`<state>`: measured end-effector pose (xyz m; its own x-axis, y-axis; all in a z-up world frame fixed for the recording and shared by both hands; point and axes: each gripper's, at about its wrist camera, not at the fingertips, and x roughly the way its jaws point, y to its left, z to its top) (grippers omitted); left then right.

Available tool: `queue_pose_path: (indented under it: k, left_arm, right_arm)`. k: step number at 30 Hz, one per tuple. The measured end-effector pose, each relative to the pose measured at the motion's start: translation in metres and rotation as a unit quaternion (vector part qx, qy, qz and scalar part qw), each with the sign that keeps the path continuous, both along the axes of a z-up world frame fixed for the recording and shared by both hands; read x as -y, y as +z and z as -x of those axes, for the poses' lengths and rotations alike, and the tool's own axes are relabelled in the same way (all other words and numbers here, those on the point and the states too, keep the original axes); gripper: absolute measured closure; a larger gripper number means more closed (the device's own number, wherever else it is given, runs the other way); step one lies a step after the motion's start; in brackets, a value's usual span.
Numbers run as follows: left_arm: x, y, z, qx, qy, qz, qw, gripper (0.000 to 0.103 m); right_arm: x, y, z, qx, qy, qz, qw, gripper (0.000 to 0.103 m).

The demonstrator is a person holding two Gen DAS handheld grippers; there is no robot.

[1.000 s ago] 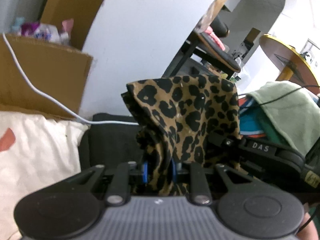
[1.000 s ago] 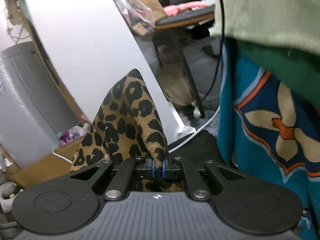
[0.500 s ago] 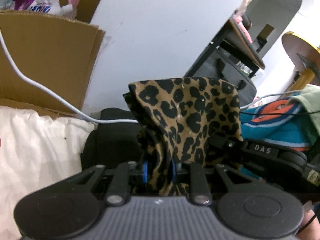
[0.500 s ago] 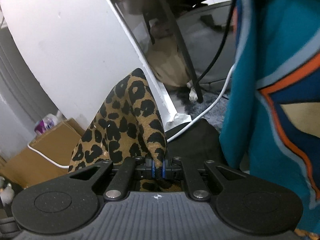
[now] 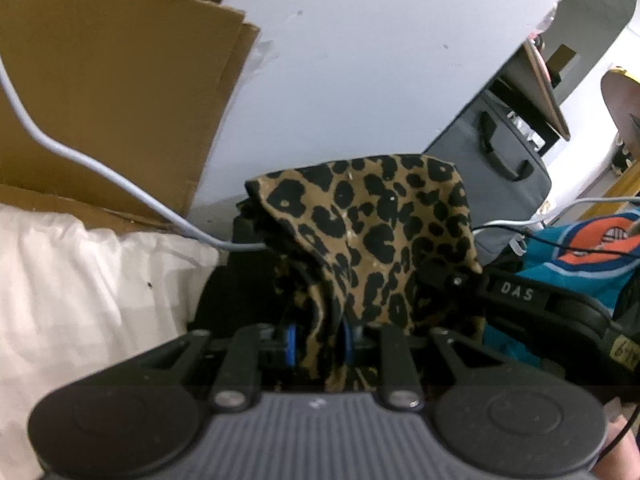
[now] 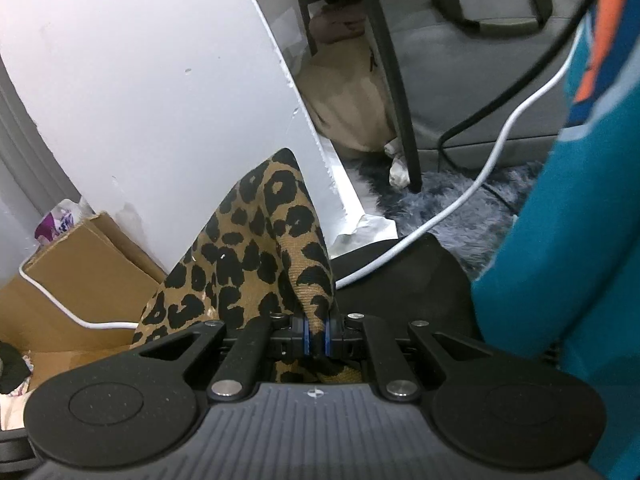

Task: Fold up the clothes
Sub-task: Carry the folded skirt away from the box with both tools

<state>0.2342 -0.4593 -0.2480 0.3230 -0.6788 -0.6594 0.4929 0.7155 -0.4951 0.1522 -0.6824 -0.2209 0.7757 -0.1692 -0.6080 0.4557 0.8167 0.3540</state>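
Left wrist view: left gripper (image 5: pixel 318 340) clamped on leopard cloth (image 5: pixel 372 236), centre frame. Right wrist view: right gripper (image 6: pixel 316 336) pinching same cloth (image 6: pixel 256 256), lower centre; teal garment (image 6: pixel 560 264) at right.

Both wrist views have tipped downward over the past second. In the left view, the cardboard box (image 5: pixel 100 92) now fills far more of the upper left, the chair and round yellow table have slid toward the top right edge, the pale green garment has gone, and a grey bag (image 5: pixel 492 160) has appeared. In the right view, the green garment overhead has gone, while the grey bag (image 6: pixel 480 60), a fluffy rug (image 6: pixel 460 208) and a white cable (image 6: pixel 472 196) have come in.
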Motion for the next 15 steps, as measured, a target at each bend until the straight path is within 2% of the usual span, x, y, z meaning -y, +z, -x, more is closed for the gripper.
queue_pose_path:
  k: [10,12,14,15]
  left_arm:
    - [0.008,-0.020,-0.031,-0.009,0.001,0.002,1.0000,0.080]
    - [0.010,-0.023,-0.034,-0.010,-0.003,-0.003,0.9999,0.077]
    - [0.008,-0.025,-0.039,-0.017,-0.003,-0.010,0.9998,0.066]
    - [0.005,-0.025,-0.040,-0.021,-0.002,-0.013,0.9997,0.064]
  right_arm:
    - [0.005,-0.014,-0.033,-0.020,0.001,0.017,1.000,0.097]
    - [0.008,-0.018,-0.037,-0.029,-0.001,0.025,0.999,0.096]
    - [0.009,-0.021,-0.037,-0.032,-0.005,0.030,0.999,0.092]
    - [0.009,-0.019,-0.034,-0.028,-0.009,0.032,0.999,0.086]
